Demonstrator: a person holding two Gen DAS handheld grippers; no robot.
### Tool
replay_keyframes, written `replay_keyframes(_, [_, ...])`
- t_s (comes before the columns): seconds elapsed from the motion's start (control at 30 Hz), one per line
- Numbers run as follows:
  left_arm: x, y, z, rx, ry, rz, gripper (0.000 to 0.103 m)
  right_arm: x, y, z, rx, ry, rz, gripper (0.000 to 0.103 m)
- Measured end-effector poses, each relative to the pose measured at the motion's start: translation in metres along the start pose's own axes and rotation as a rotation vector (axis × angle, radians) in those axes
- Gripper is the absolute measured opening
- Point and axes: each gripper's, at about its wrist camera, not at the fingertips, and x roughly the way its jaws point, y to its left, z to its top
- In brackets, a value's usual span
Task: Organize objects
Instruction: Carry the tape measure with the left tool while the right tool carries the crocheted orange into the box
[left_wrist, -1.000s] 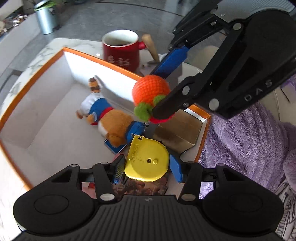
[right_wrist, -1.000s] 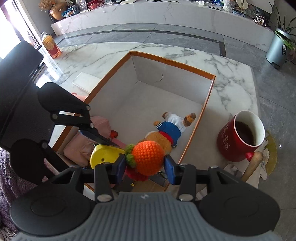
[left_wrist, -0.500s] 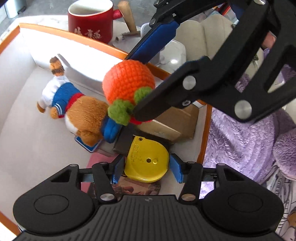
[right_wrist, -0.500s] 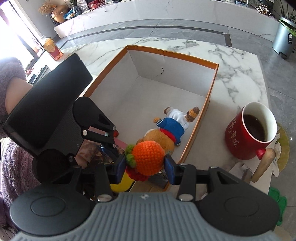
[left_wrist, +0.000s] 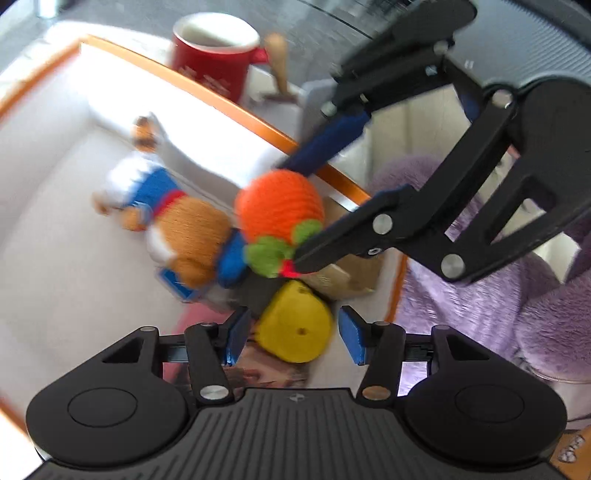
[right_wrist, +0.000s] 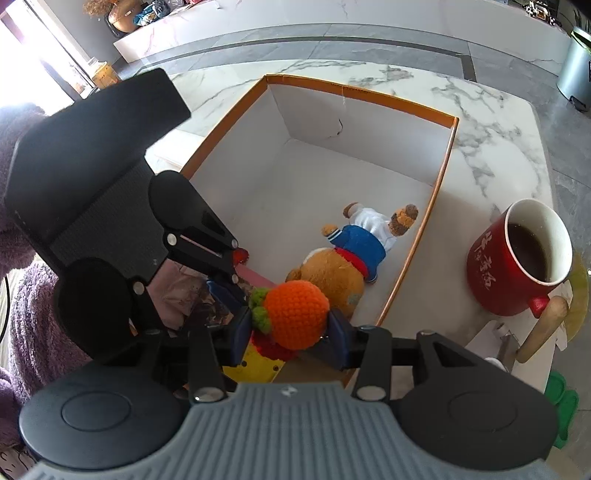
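Note:
A white box with an orange rim (right_wrist: 439, 173) stands on the marble table. A plush bear in blue (right_wrist: 347, 254) lies inside it, also in the left wrist view (left_wrist: 173, 221). My right gripper (right_wrist: 291, 328) is shut on an orange crocheted ball (right_wrist: 297, 314) over the box's near corner; the ball shows in the left wrist view (left_wrist: 279, 210). My left gripper (left_wrist: 291, 334) is open, its pads apart from the yellow tape measure (left_wrist: 295, 326) lying between them. The tape measure shows under the ball in the right wrist view (right_wrist: 255, 365).
A red mug of dark drink (right_wrist: 517, 258) with a wooden handle stands right of the box, also in the left wrist view (left_wrist: 214, 55). A brown cardboard piece (left_wrist: 351, 273) and a pink item (right_wrist: 255, 275) lie in the box. A purple fleece sleeve (left_wrist: 461, 317) is at the right.
My left gripper has opened and let go of the yellow tape measure, which now lies in the box. The right gripper still holds the ball, slightly lower.

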Motion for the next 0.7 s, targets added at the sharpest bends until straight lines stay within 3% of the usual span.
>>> replay_keyframes(0.2, [-0.038, -0.009, -0.025, -0.048, -0.095, 0.180, 0.060, 0.000, 0.002, 0.003, 0.024, -0.001, 0.069, 0.047])
replay_keyframes(0.4, [-0.054, -0.006, -0.038, -0.138, -0.159, 0.317, 0.052, 0.024, 0.015, 0.007, 0.007, 0.054, 0.059, 0.047])
replay_keyframes(0.7, [-0.079, 0.008, -0.045, -0.215, -0.244, 0.361, 0.052, 0.050, 0.036, 0.006, -0.082, 0.090, -0.054, 0.047])
